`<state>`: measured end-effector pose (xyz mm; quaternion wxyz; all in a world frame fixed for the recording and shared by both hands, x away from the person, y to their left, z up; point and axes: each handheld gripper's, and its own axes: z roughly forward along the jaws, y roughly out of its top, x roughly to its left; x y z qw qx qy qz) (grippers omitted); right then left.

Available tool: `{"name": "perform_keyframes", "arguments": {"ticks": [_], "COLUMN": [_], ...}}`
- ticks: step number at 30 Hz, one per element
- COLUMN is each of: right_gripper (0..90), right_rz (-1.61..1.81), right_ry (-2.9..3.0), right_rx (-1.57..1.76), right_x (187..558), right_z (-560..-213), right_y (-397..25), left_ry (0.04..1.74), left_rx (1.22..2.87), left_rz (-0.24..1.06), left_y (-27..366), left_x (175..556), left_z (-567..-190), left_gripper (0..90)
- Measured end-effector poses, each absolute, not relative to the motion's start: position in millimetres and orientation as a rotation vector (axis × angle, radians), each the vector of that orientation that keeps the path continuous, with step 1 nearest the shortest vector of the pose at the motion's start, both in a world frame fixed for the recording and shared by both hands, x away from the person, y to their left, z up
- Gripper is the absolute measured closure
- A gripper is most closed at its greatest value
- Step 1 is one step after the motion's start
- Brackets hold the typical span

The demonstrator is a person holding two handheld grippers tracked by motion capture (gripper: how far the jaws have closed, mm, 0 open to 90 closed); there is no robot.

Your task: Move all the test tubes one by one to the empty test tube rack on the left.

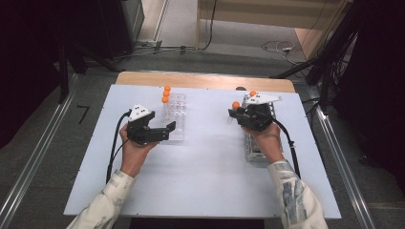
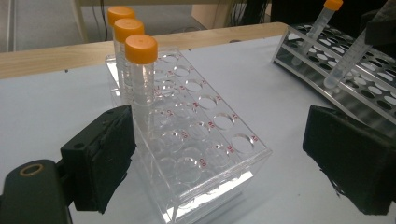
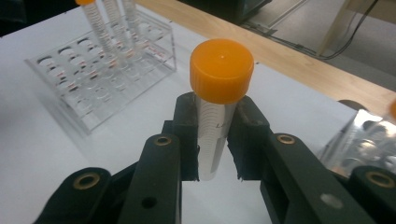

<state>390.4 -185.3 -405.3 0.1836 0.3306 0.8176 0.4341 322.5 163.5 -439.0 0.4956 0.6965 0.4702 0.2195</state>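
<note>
On the white table, my right gripper clamps an orange-capped tube; my left gripper stands apart beside the clear rack.

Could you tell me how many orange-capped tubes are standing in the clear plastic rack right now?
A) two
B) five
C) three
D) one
C: the left gripper view shows three orange-capped tubes standing in a row along one edge of the clear rack, while a fourth tube is clamped in the right gripper.
</note>
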Motion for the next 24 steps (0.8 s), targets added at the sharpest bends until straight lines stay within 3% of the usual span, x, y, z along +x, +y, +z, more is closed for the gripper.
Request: {"name": "perform_keyframes", "arguments": {"ticks": [24], "right_gripper": [71.9], "right_rz": [1.234], "right_ry": [2.438], "right_rx": [0.792], "right_x": [364], "right_z": [-426], "right_y": [-136], "left_ry": [1.072], "left_rx": [1.702], "left_rz": [0.49], "left_y": [149], "left_x": [316], "left_z": [-433], "left_gripper": [10.0]}}
